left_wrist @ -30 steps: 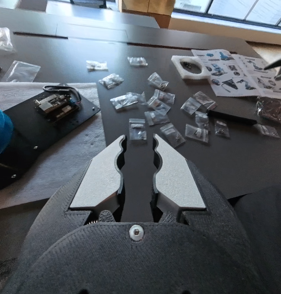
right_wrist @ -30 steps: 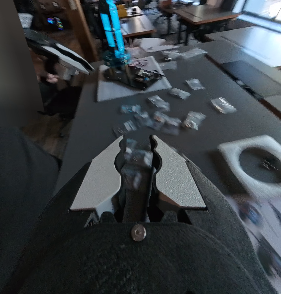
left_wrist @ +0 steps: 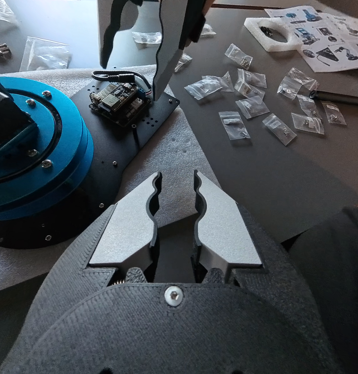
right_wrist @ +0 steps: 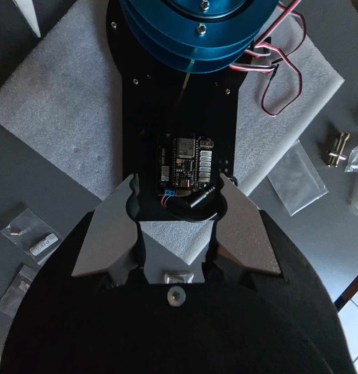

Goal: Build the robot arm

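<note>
Circuit board [right_wrist: 184, 165]: sits on the narrow end of the black base plate [right_wrist: 178, 105], a blue terminal block at its near edge with thin red and black wires leaving it.
Board's place: between the two spread fingers of my right gripper [right_wrist: 179, 178], seen straight down; in the left wrist view the same board [left_wrist: 120, 103] lies ahead and to the left.
Barrel plug: a black plug [right_wrist: 202, 195] on a looped cable lies just beside the board's near corner, close to my right-hand finger.
Right gripper: fingers wide apart, nothing between them, poised over the board; in the left wrist view one fingertip [left_wrist: 157, 95] comes down right at the board's far corner, though I cannot tell whether it touches.
Left gripper [left_wrist: 177, 176]: fingers parted, holding nothing, over the foam sheet's edge just beside the base plate.
Blue turntable [left_wrist: 32, 141]: stacked blue rings with screws, mounted on the wide end of the same plate.
Servo leads [right_wrist: 275, 66]: red, white and black wires trail from under the turntable onto the foam.
Foam sheet [right_wrist: 58, 105]: grey-white, under the plate, on the dark table [left_wrist: 275, 182].
Small clear bags [left_wrist: 253, 105]: scattered on the table, well apart from the board.
Farther off: a white foam frame [left_wrist: 253, 30] and a printed sheet [left_wrist: 336, 40] beside it.
</note>
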